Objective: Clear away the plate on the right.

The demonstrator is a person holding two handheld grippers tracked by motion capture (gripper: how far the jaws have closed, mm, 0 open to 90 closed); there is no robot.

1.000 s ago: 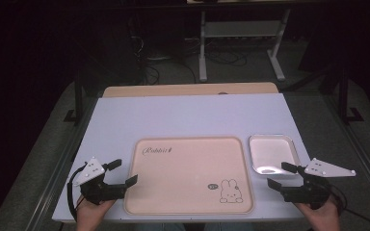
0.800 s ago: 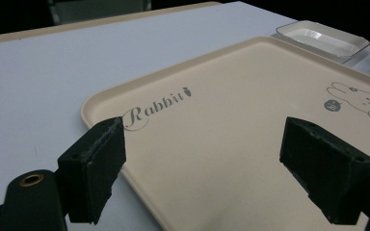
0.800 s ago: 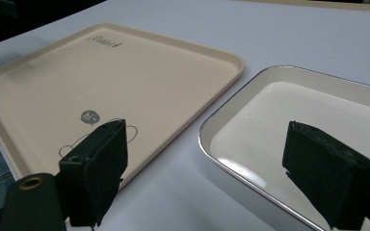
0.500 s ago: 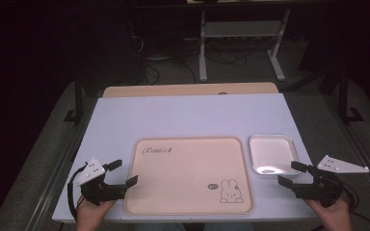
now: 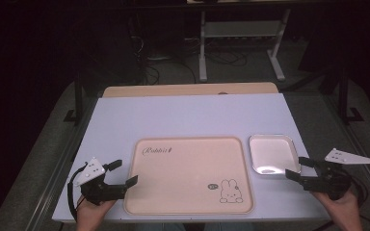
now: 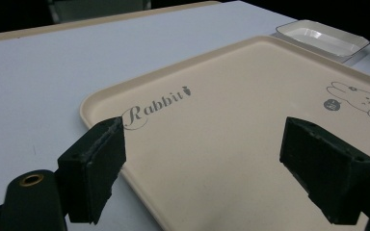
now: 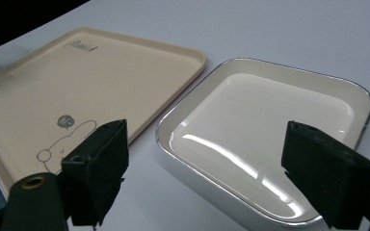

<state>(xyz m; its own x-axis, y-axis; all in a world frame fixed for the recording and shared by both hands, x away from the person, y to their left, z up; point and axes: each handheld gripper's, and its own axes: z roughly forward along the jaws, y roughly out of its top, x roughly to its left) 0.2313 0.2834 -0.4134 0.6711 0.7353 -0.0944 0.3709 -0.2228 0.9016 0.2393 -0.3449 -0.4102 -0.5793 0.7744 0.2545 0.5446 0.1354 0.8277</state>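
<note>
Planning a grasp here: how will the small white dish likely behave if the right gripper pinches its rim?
The small white dish looks glossy, so the jaws of the right gripper may slip on it. It looks rigid and shallow, probably light, and unlikely to flex. Sitting flat on the table, it should slide rather than tip if nudged.

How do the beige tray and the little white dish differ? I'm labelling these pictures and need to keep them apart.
The beige tray is large, matt and printed with a rabbit and lettering; the white dish is far smaller, glossy and plain. The tray is shallow, the dish deeper with a silvery rim. Both are empty, with rounded corners, lying flat on the table.
</note>
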